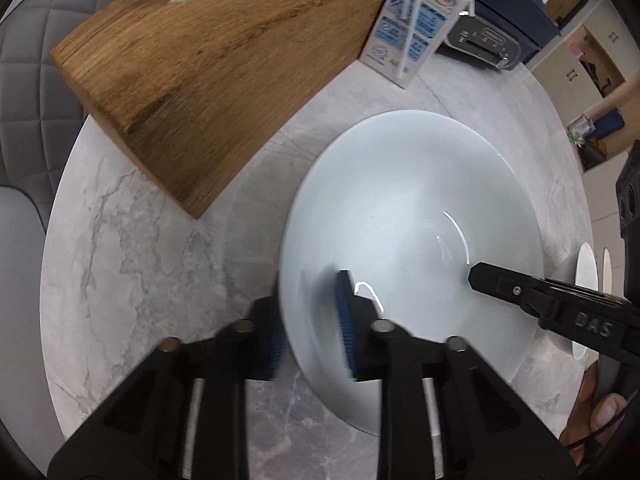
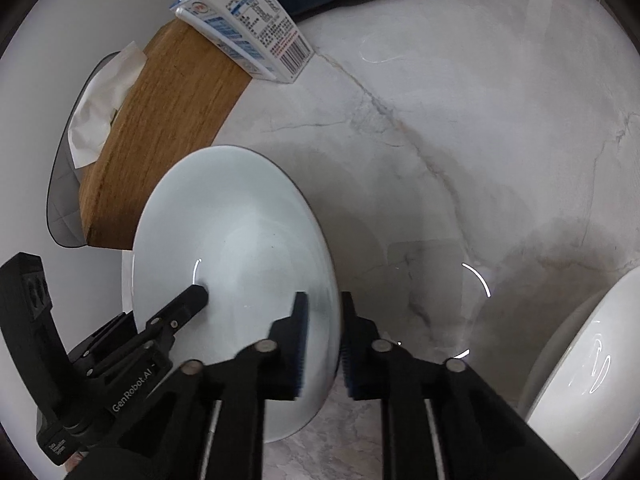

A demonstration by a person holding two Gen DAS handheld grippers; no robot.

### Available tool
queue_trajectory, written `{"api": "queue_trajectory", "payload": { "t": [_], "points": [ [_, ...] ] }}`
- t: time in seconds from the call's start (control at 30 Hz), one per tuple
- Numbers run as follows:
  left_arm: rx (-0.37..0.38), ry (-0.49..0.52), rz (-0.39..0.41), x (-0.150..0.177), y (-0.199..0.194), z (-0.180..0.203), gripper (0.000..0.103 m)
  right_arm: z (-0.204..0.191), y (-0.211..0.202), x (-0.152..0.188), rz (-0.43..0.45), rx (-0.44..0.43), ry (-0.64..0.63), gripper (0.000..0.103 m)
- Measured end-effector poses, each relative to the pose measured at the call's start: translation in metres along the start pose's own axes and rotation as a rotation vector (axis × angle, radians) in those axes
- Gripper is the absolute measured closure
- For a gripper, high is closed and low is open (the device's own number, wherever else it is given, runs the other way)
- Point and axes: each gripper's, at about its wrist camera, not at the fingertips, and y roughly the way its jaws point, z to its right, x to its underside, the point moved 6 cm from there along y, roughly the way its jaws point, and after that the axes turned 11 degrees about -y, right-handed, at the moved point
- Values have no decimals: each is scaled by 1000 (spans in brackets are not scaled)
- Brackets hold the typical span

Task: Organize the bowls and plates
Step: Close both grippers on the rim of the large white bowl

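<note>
A pale blue-white plate (image 1: 412, 220) (image 2: 240, 232) lies on the round marble table (image 1: 160, 260) (image 2: 440, 140). My left gripper (image 1: 310, 332) is shut on its near left rim, with one blue pad outside the edge and the other over the plate's inside. My right gripper (image 2: 324, 346) is shut on the opposite rim in the same way. Each view shows the other gripper's black finger resting over the plate: the right one (image 1: 492, 280) and the left one (image 2: 188, 300).
A thick wooden board (image 1: 200, 80) (image 2: 160, 128) lies just beyond the plate, with white tissue (image 2: 100, 104) behind it. A blue-and-white milk carton (image 1: 412, 28) (image 2: 248, 28) and a dark device (image 1: 500, 12) stand at the far side. White bowls (image 2: 580, 380) sit at the right.
</note>
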Motion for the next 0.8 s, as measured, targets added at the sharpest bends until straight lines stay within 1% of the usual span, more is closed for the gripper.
{"api": "queue_trajectory", "payload": {
  "t": [0.03,0.13,0.27,0.43,0.6,0.67,0.8],
  "points": [
    [-5,3,1,0,1,2,90,1,-1,1,4,-1,-2,92],
    [18,-17,-9,-1,3,3,92,2,-2,2,11,1,-7,92],
    [26,-16,-11,2,0,5,95,3,-3,4,12,16,-14,93],
    [18,-2,4,19,-24,1,95,-5,-11,16,17,24,-46,93],
    [21,16,17,46,-54,1,95,-16,-31,38,29,21,-88,93],
    [23,31,29,62,-67,4,95,-25,-41,54,40,26,-116,92],
    [40,56,30,101,-89,8,94,-28,-62,89,52,17,-143,91]
  ]
}}
